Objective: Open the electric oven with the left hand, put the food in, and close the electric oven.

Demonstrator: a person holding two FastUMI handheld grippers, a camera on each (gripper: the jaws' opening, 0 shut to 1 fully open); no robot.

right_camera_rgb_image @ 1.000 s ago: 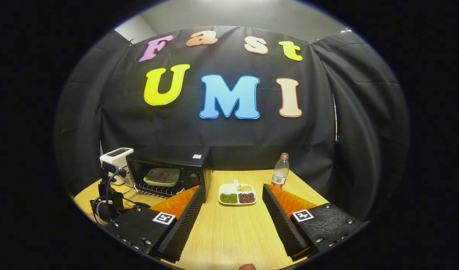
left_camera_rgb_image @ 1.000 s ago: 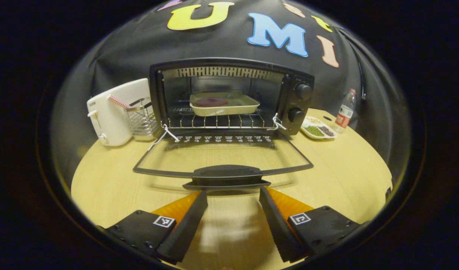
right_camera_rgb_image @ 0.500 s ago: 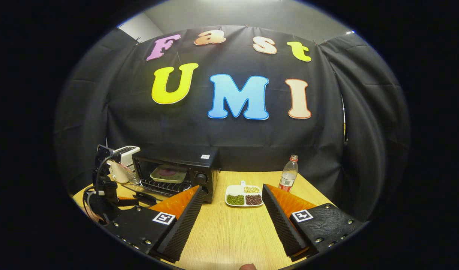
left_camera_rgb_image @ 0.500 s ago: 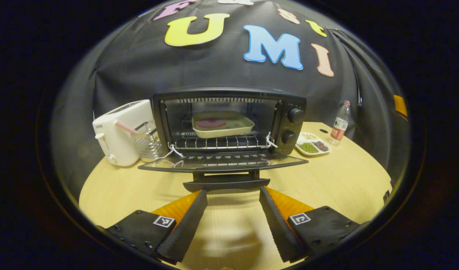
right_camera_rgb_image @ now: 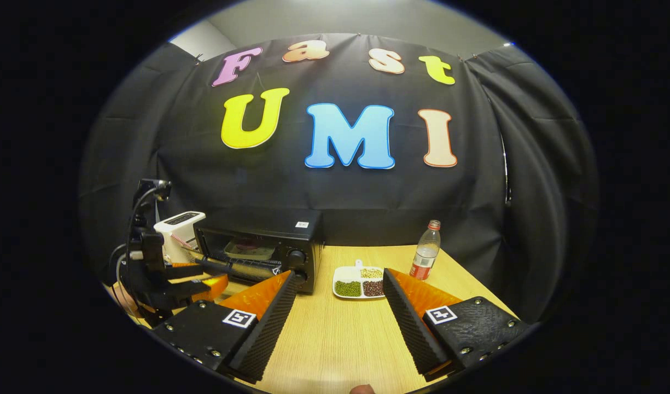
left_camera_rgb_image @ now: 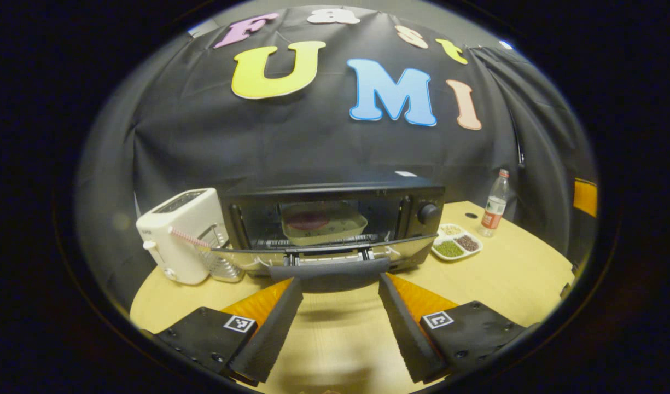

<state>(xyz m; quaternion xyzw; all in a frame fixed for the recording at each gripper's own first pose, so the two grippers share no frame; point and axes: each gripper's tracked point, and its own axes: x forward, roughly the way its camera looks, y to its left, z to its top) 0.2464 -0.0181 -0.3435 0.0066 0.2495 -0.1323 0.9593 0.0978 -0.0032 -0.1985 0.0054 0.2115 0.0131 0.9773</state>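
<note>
my left gripper [left_camera_rgb_image: 335, 282] has its fingers spread wide, not clamped on anything; the oven door's handle [left_camera_rgb_image: 329, 271] sits just at their tips, so i seem to be lifting the door [left_camera_rgb_image: 324, 256] from under rather than gripping it. my right gripper [right_camera_rgb_image: 337, 287] is also spread wide and holds nothing, hovering over the table [right_camera_rgb_image: 340, 339] well to the right of the electric oven [left_camera_rgb_image: 332, 219].

the food [left_camera_rgb_image: 307, 220] lies in its tray [left_camera_rgb_image: 324, 227] inside the oven, on the rack behind the half-raised door.

what could go wrong: with no grip on the handle, it could slide off my fingertips and the door would drop back open. pushing too hard could shove the whole oven back toward the toaster [left_camera_rgb_image: 181, 235] at its left, or leave the door short of latching. the white string [left_camera_rgb_image: 389, 249] at the oven's front corners might catch in the gap.

a second ago the door lay flat open on the table in front of the oven; half a second ago it was level; now it is tilted up, about halfway shut, and my left gripper is higher. the right gripper has barely shifted.
</note>
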